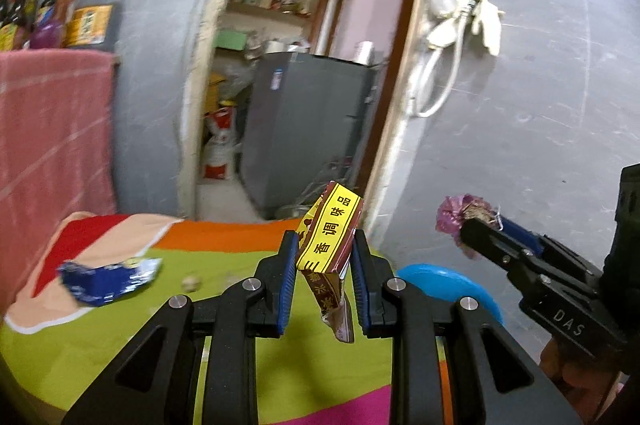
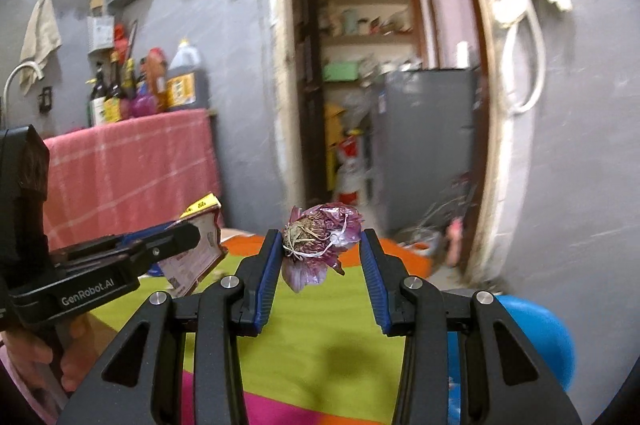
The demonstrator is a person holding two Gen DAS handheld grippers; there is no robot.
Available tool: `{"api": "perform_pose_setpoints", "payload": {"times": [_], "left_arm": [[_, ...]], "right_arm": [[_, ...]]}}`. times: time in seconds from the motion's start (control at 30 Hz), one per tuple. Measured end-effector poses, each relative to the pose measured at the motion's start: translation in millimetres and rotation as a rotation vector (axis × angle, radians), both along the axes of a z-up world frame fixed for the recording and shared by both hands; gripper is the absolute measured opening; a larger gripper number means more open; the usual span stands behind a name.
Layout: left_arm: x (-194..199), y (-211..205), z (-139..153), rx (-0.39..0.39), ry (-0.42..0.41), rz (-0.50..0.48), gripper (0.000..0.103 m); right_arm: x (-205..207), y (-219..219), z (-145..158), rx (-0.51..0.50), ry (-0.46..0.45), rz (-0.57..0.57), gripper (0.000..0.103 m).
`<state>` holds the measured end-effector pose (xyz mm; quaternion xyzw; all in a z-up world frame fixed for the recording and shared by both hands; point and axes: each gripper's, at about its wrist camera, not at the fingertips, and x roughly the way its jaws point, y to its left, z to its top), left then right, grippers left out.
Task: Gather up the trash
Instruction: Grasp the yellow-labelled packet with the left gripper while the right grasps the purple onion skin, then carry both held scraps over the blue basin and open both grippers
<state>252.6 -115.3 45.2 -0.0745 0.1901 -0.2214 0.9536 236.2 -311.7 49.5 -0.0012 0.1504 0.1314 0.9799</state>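
Pinching creased glossy seasoning packet (image 1: 328,237), left gripper (image 1: 325,277), right gripper (image 2: 320,261) clamping papery purple onion skin (image 2: 316,241)

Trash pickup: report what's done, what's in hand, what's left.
Done: nothing shows as binned; no bin is in view. In hand: the left gripper holds a yellow-brown seasoning packet, the right gripper a purple onion scrap. Left: a crumpled blue wrapper on the tablecloth.

Both wrist views toward doorway (image 1: 304,73)
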Motion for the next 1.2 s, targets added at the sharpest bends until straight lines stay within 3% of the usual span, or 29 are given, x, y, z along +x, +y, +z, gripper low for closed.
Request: {"api": "perform_pose_setpoints", "payload": {"times": [0.33, 0.57, 0.93, 1.2], "left_arm": [[0.9, -96.4, 4.1, -0.011, -0.026, -0.143, 0.022], [11.5, -156.9, -11.0, 0.032, 0.013, -0.228, 0.022], [59.1, -218.6, -53.1, 0.107, 0.199, -0.263, 0.022], [78.3, -241.2, -84.1, 0.165, 0.301, -0.276, 0.022]], "right_arm": [[-33.4, -86.6, 6.3, -0.017, -0.062, -0.189, 0.038], [-39.2, -143.1, -13.4, 0.005, -0.035, -0.296, 0.038], [-19.1, -194.1, -72.1, 0.067, 0.098, -0.36, 0.038], [-1.1, -207.4, -94.3, 0.088, 0.165, -0.377, 0.038]]}}
